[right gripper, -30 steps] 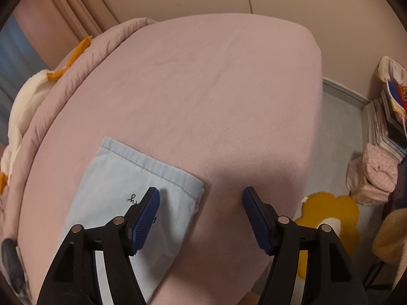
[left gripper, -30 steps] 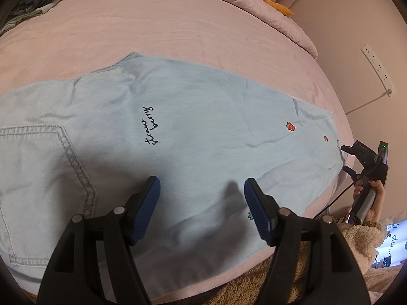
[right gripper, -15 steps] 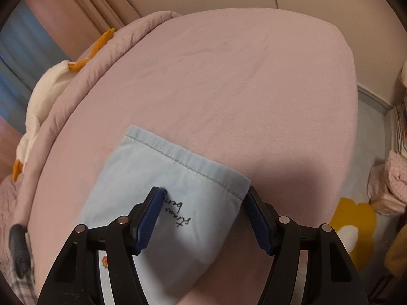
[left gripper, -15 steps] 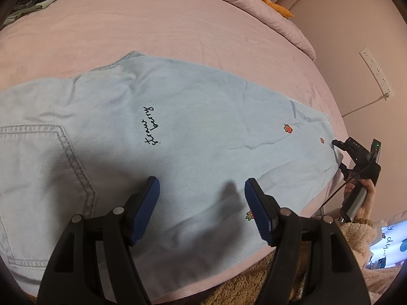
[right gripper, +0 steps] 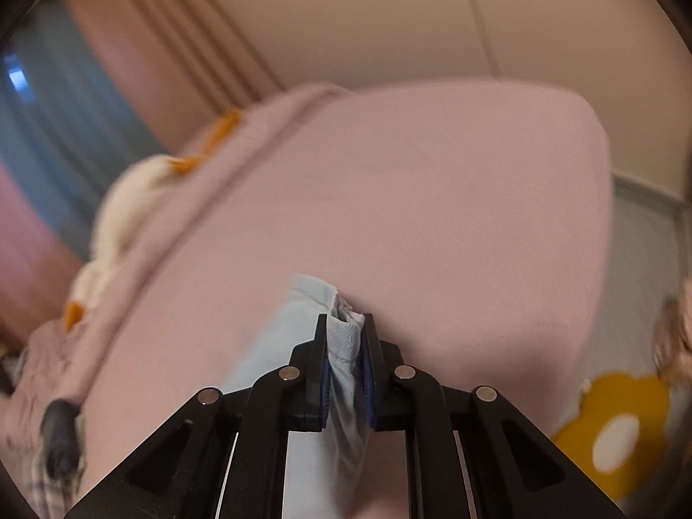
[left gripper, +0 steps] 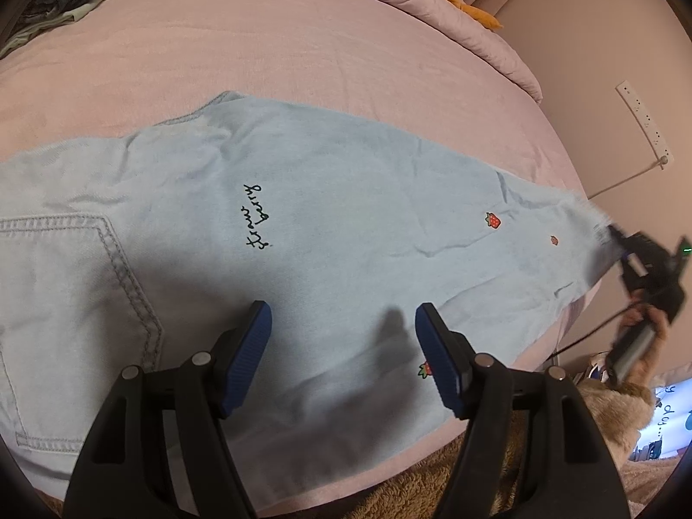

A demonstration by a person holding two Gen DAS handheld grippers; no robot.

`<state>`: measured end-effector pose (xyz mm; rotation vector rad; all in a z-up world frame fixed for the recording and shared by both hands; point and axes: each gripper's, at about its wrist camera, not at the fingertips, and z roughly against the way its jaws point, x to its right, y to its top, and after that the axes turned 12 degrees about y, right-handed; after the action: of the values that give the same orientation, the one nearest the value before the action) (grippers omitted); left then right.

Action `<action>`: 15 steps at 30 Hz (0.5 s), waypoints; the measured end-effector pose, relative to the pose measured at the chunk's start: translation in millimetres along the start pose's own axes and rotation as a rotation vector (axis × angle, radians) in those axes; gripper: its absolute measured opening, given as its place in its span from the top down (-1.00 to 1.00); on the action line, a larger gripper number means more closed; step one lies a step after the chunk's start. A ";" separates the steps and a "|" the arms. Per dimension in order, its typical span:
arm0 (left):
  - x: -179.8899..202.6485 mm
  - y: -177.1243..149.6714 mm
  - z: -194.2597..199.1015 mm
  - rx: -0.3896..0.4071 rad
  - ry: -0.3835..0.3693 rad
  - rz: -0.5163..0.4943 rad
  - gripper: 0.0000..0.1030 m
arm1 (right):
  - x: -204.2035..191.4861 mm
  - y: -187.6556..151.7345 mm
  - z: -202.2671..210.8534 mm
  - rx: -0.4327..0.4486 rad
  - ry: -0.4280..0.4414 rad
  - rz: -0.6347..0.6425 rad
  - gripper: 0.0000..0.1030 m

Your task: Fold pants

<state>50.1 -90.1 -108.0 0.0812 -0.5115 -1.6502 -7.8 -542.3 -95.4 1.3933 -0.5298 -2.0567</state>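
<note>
Pants (left gripper: 346, 233): pale blue denim, laid flat across the pink bed sheet (left gripper: 302, 52); seen from the left wrist, the seat with a stitched back pocket (left gripper: 65, 294) lies at the left and the leg runs off to the right, ending near the edge of the bed.
Markings on the pants: black script lettering (left gripper: 257, 216) mid-leg and small red strawberry patches (left gripper: 493, 219) toward the hem.
Left gripper (left gripper: 343, 346): held over the near edge of the pants, jaws spread wide, nothing pinched between the blue pads (left gripper: 251, 346); whether the tips touch the cloth cannot be told.
Right gripper (right gripper: 344, 337): jaws have just been closing and are now narrow, pressed on the bunched hem of the pant leg (right gripper: 344, 346); the hem edge is seen sticking out past the tips, raised off the sheet.
Right gripper from the left wrist: seen blurred at the far right (left gripper: 623, 238), at the end of the leg, with the person's hand (left gripper: 644, 324) on its handle.
Leg end: the cloth is pulled up toward the right gripper while the rest of the leg lies on the sheet.
Surroundings: a pink duvet (left gripper: 454, 4) with a white and orange soft toy (right gripper: 129, 199) at the head of the bed; a yellow flower-shaped rug (right gripper: 614, 424) on the floor beside the bed; curtains (right gripper: 142, 56) behind.
</note>
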 end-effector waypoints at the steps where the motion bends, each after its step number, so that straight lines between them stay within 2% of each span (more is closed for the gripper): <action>1: -0.3 0.5 1.5 0.001 -0.001 0.008 -0.32 | -13.6 -0.1 5.6 0.012 0.027 0.040 0.75; 4: -3.5 2.0 6.6 0.003 0.019 0.042 -0.30 | -63.6 -9.1 21.1 0.012 0.146 0.189 0.75; 5: -5.4 2.4 9.7 0.011 0.035 0.052 -0.30 | -85.3 -16.4 24.5 -0.013 0.216 0.236 0.75; 8: -14.6 6.3 24.9 0.060 0.092 0.077 -0.30 | -136.9 -39.6 23.9 -0.106 0.353 0.345 0.75; 11: -28.5 10.0 42.9 0.118 0.124 0.105 -0.32 | -186.8 -75.9 12.4 -0.261 0.483 0.444 0.74; 14: -44.9 7.3 53.1 0.143 0.162 0.141 -0.32 | -219.4 -121.1 -6.6 -0.446 0.570 0.515 0.74; 15: -49.4 4.9 54.8 0.141 0.176 0.150 -0.32 | -224.9 -135.3 -7.0 -0.483 0.581 0.540 0.74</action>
<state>43.5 -27.7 -68.9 0.2837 -0.4869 -1.4436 27.0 -291.4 -26.0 1.2845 -0.1169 -1.1703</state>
